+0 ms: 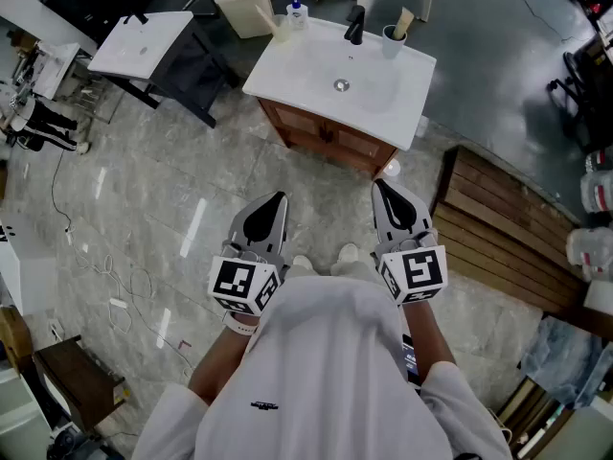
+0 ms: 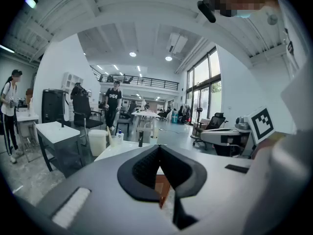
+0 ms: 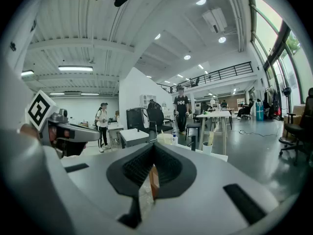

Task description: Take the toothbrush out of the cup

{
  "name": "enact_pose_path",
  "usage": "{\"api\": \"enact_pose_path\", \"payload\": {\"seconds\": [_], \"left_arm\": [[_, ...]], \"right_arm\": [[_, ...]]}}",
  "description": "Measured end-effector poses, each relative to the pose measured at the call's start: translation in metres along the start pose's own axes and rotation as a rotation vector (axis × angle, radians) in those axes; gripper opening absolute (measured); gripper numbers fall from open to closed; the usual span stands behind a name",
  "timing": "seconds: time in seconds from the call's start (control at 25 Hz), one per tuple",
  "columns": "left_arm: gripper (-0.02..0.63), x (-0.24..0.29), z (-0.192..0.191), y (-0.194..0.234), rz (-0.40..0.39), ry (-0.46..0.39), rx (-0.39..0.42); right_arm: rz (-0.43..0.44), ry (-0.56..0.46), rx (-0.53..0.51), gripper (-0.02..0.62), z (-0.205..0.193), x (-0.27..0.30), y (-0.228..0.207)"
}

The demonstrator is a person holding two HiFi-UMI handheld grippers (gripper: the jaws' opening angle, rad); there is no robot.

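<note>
Left tool point(image 1: 276, 199) and right tool point(image 1: 381, 186) are closed and empty, aimed ahead for approach. Toothbrush point(image 1: 404, 22) stands in cup point(image 1: 393, 42) on vanity surface point(image 1: 297, 65), well apart from both.

left claw point(image 1: 277, 201) shell: smooth white plastic with a faint sheen
its pads point(image 2: 145, 168): black, ribbed, matt
marker cube point(image 1: 242, 286): matt black-and-white print
right claw point(image 1: 382, 188): the same smooth white plastic, black matt inner faces
floor point(image 1: 144, 190) under both claws: grey veined stone-look tiles, polished, streaked with reflected light
basin top point(image 1: 316, 65) ahead of the claws: white, glossy, ceramic-looking
cabinet point(image 1: 326, 140) below it: reddish-brown wood, satin
faucet point(image 1: 355, 24): black, matt
cup point(image 1: 392, 42) ahead of the right claw: white, smooth
toothbrush point(image 1: 404, 20): pale, wood-like handle
slatted platform point(image 1: 493, 223) right of the right claw: dark brown planks, matt
shirt point(image 1: 335, 372) behind the claws: white cloth, matt
</note>
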State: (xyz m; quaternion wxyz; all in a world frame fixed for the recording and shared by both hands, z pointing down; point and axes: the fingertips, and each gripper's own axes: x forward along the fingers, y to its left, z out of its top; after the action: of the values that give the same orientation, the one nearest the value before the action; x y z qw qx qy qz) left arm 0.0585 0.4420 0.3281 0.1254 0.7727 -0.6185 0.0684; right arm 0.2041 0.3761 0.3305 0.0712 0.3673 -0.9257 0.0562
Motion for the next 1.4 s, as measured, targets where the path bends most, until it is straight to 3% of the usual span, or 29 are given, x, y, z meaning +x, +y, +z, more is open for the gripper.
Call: {"api": "enact_pose_path", "payload": {"seconds": [0.2, 0.48, 0.72, 0.88, 1.08, 1.24, 1.4], "left_arm": [[0.005, 0.019, -0.002, -0.014, -0.001, -0.007, 0.011], [0.005, 0.043, -0.009, -0.026, 0.008, -0.002, 0.003], [0.005, 0.067, -0.007, -0.008, 0.018, 0.007, -0.015], [0.006, 0.100, -0.007, 0.025, 0.009, 0.013, -0.035], [0.005, 0.158, 0.013, 0.093, -0.015, 0.009, -0.053], [0.005, 0.208, 0.048, 0.158, -0.048, -0.003, -0.047], [0.005, 0.256, 0.078, 0.220, -0.086, -0.003, -0.056]], "right_arm": [[0.001, -0.005, -0.003, 0.006, -0.006, -0.003, -0.025], [0.081, -0.031, 0.043, 0.006, -0.017, 0.004, -0.045], [0.108, -0.026, 0.030, 0.006, -0.014, 0.036, -0.053], [0.101, -0.012, 0.035, 0.006, -0.014, 0.082, -0.065], [0.046, 0.001, 0.163, 0.006, -0.003, 0.166, -0.090], [-0.010, -0.017, 0.102, 0.006, 0.035, 0.240, -0.106], [-0.091, -0.004, 0.105, 0.006, 0.053, 0.307, -0.127]]}}
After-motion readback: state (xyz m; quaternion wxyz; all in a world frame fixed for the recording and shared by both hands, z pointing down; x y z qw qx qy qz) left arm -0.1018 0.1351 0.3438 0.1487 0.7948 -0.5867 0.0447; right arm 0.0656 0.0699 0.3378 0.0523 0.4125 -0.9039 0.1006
